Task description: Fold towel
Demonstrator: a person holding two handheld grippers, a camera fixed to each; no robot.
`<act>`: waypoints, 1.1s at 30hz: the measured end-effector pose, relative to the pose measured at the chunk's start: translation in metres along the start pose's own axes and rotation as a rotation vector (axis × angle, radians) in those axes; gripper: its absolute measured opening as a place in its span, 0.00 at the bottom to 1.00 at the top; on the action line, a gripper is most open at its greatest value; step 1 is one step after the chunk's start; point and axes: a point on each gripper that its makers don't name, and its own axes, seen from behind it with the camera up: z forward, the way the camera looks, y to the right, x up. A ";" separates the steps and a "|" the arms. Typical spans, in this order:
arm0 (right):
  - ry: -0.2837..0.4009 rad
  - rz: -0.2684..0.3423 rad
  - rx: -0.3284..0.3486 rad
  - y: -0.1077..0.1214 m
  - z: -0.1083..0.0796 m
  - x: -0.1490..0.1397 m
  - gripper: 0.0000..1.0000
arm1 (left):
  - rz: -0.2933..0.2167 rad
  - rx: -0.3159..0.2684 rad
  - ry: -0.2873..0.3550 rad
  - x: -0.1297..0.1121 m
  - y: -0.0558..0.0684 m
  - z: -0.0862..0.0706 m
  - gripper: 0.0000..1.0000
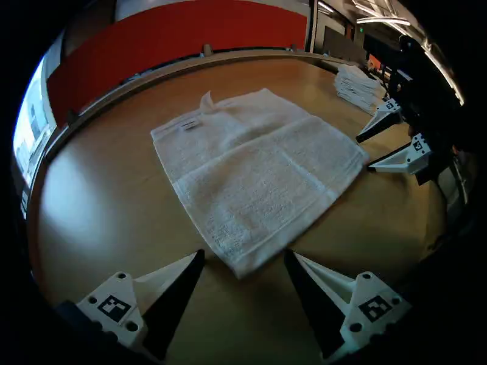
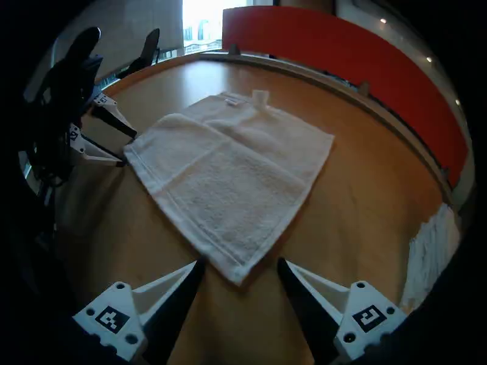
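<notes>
A white towel (image 1: pixel 255 170) lies on the wooden table (image 1: pixel 109 201), folded so an upper layer covers most of a lower one; a small loop and a label show at its far edge. My left gripper (image 1: pixel 243 258) is open, its fingers on either side of the towel's near corner. The right gripper (image 1: pixel 364 151) shows at the towel's right corner, open. In the right gripper view, the towel (image 2: pixel 234 173) points a corner at my right gripper (image 2: pixel 240 267), which is open around it. The left gripper (image 2: pixel 125 148) sits open at the towel's left corner.
A stack of folded white towels (image 1: pixel 359 85) sits at the far right of the table, also seen as a stack (image 2: pixel 432 255) at the right edge. A red wall panel (image 1: pixel 182 36) runs behind the table's raised rim. Chairs (image 2: pixel 146 45) stand beyond.
</notes>
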 end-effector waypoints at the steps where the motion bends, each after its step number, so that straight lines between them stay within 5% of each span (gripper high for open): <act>1: 0.000 0.000 0.004 -0.001 0.000 0.000 0.90 | 0.001 0.001 -0.002 0.000 0.000 0.000 0.96; 16: 0.008 0.004 0.030 -0.006 0.003 0.002 0.57 | -0.011 0.023 -0.018 -0.002 -0.003 0.001 0.74; 26: 0.002 0.006 0.033 -0.008 0.004 0.003 0.28 | -0.035 0.041 -0.032 -0.004 -0.004 -0.001 0.31; 33: 0.007 -0.012 0.026 -0.009 0.004 0.009 0.17 | -0.028 0.043 -0.035 -0.005 -0.002 -0.001 0.16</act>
